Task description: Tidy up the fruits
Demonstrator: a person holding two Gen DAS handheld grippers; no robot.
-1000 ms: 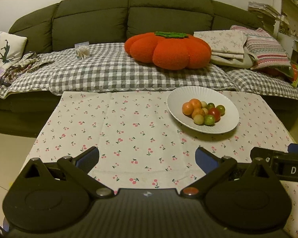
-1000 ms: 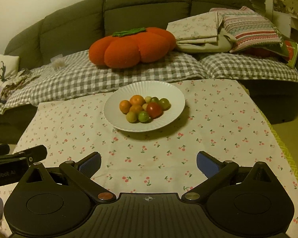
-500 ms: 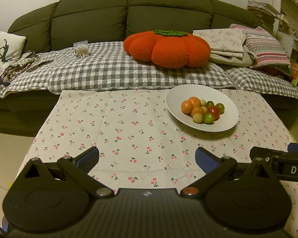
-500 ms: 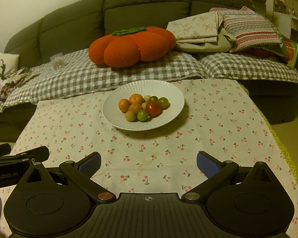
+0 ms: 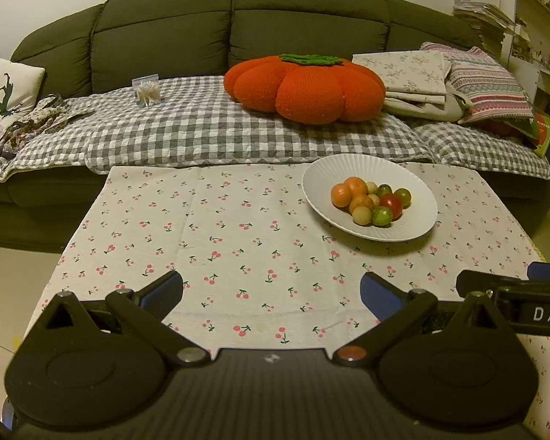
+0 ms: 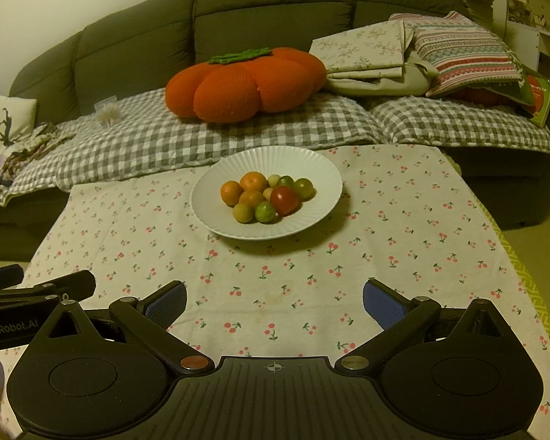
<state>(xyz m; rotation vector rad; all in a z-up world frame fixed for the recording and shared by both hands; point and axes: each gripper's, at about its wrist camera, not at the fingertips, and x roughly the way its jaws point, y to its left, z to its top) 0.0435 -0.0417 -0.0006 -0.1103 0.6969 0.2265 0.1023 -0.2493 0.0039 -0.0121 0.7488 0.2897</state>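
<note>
The left tongs (image 5: 271, 289) and the right tongs (image 6: 275, 299) are both wide apart, holding nothing. The fruits (image 6: 266, 196) sit piled in the white plate (image 6: 216, 220), far ahead of both. A hard pinch could make the round ones roll away.

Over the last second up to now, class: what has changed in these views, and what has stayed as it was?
Very little changed. Both views drifted slightly, so the left gripper and right gripper shifted a touch; nothing was taken hold of or let go. Both stay open and empty above the cherry-print tablecloth. The fruits lie in the same heap on the white plate.
</note>
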